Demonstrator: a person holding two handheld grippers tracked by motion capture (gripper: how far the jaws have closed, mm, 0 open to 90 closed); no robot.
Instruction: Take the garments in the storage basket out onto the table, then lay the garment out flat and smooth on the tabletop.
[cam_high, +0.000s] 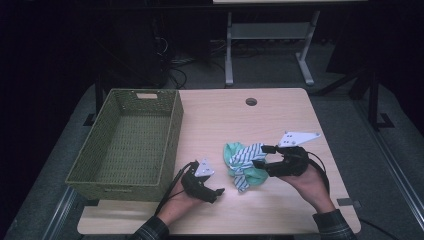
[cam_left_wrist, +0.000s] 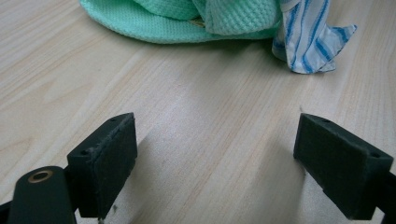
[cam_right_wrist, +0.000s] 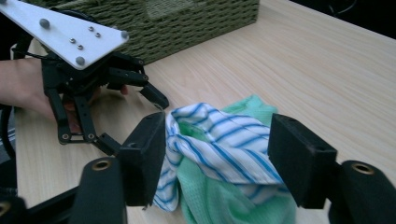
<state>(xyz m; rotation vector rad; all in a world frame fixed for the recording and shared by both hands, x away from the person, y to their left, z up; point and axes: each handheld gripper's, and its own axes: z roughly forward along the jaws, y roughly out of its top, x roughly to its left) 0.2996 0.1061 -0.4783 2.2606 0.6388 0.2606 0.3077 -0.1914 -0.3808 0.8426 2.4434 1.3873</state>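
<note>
The right gripper is straddling the bundled cloths near the table's middle: its jaws are standing spread, one on each side of the striped cloth, which is lying on top of the green cloth. The jaws are not yet pinching; the left one is brushing the stripes, while a small gap remains at the right one.

The left gripper is hovering low over the bare table, jaws spread wide and holding nothing, with the bundle at its 12 o'clock. In the high view the bundle is lying at about 3 o'clock from the woven basket, apart from it.

Procedure for the grasp in hand (judged from the pictures):
1. Lower the right gripper until the pads are bracketing the raised fold, not only its top ridge.
2. Close steadily; a shallow bite is likely to slip off the loose weave.
3. Decide whether one cloth or both should come up, since the striped cloth is draping over the green one and may drag it.
4. Keep the left gripper ready to pin down the lower cloth.
</note>
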